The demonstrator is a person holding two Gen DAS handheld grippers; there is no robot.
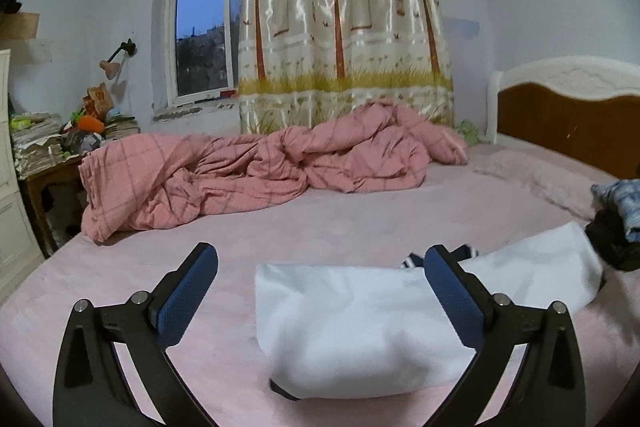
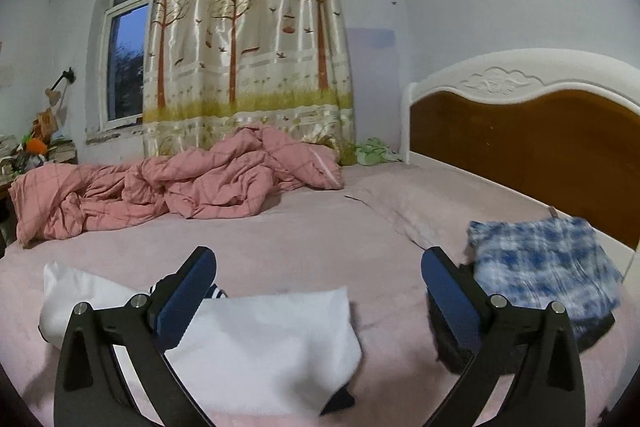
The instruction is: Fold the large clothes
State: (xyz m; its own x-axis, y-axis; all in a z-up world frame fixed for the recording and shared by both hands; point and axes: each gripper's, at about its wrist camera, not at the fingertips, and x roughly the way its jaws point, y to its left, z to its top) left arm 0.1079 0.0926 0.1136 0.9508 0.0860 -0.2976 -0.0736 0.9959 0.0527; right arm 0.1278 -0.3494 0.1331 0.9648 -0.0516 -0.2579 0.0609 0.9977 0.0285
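Note:
A folded white garment [image 1: 360,327] with dark navy trim lies flat on the pink bed sheet [image 1: 280,227]. My left gripper [image 1: 322,259] hovers above its near edge, jaws wide apart, nothing held between the blue pads. In the right wrist view the same white garment [image 2: 256,339] lies lower left, and my right gripper [image 2: 320,261] stands open above the bed, its left finger over the garment, gripping nothing. A folded blue-and-white checked garment [image 2: 548,267] rests on a dark garment [image 2: 452,351] by the right finger.
A crumpled pink checked duvet [image 1: 248,171] lies across the far side of the bed. The brown and white headboard [image 2: 520,131] stands at right. A cluttered wooden side table [image 1: 52,163] is at far left below the window [image 1: 204,35] and tree-print curtain [image 1: 340,27].

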